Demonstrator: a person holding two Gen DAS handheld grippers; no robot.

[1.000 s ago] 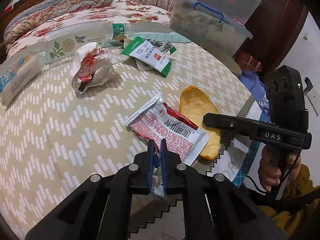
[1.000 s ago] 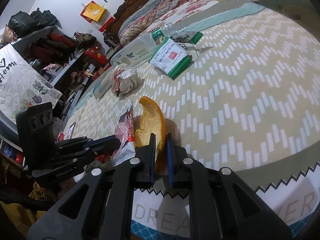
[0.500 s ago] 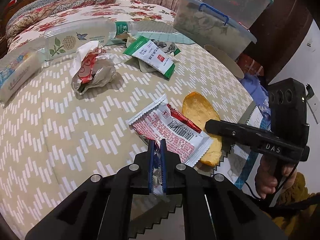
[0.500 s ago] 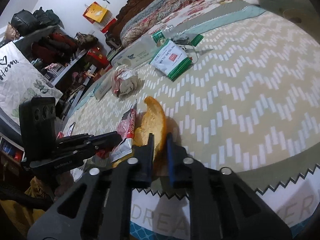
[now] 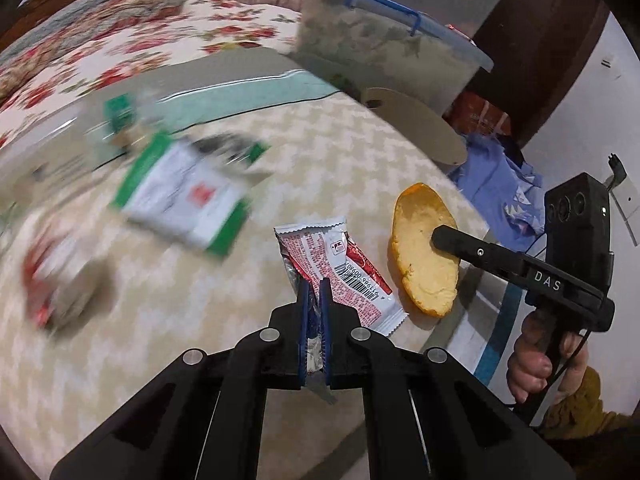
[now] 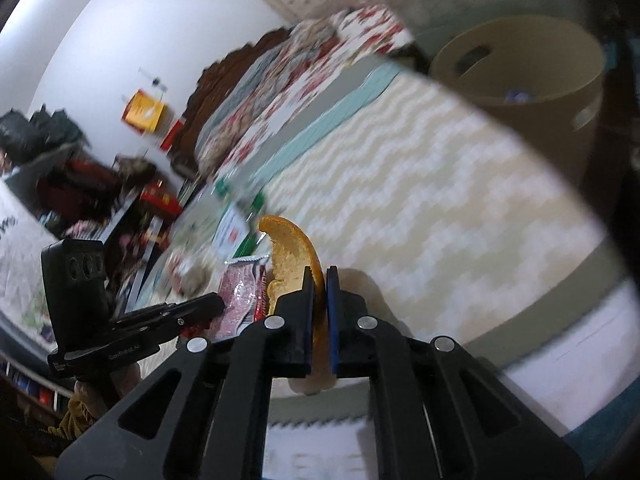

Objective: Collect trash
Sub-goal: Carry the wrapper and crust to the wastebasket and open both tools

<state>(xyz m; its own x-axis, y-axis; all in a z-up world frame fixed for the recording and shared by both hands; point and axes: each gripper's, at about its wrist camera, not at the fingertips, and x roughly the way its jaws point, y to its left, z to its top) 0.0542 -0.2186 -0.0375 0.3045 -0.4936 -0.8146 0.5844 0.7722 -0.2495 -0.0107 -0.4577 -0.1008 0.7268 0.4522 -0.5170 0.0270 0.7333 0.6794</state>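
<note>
Wrapper (image 5: 336, 268) pinched in left claw (image 5: 314, 300); peel (image 6: 294, 258) clamped in right claw (image 6: 319, 280) (bed edge).

"DAS" on right gripper (image 5: 444, 238), seemingly

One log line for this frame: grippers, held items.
left gripper: shut on red wrapper | right gripper: shut on orange peel | bin: beyond bed edge

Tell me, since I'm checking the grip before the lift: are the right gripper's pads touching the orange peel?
Touching. The right wrist view shows the right gripper with both pads pressed against the orange peel, no gap on either side.
</note>
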